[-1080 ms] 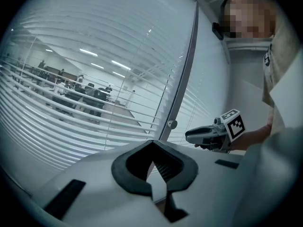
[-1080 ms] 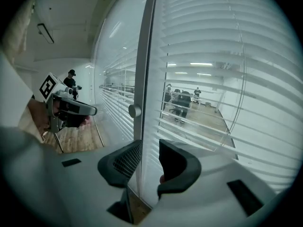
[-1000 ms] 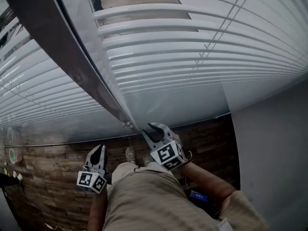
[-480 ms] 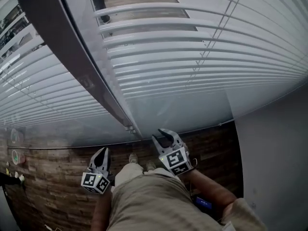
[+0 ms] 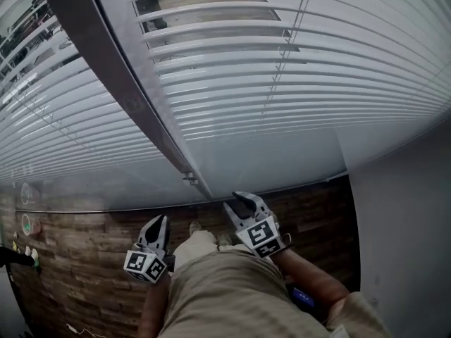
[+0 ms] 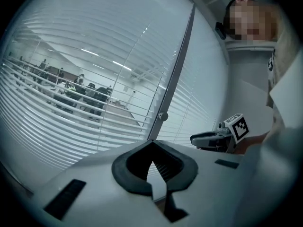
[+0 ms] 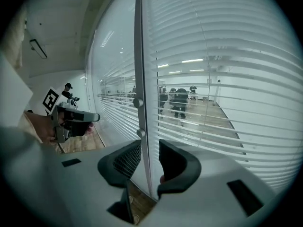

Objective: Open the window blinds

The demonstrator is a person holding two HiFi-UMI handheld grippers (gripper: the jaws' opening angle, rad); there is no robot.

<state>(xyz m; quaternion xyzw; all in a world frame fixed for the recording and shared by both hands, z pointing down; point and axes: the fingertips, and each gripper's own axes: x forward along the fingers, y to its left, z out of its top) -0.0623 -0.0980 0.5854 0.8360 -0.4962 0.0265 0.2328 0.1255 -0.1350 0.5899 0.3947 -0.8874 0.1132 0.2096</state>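
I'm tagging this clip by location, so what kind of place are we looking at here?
Most likely an office: venetian blinds hang over a glass partition wall, and beyond it people stand in an open room under ceiling strip lights.

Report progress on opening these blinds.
Done: nothing yet; the blinds hang lowered across the glass, slats only part-tilted. In hand: nothing; the right claw is open, aimed at the window frame, and the left claw is shut and empty. Remaining: take hold of a control and open the slats.
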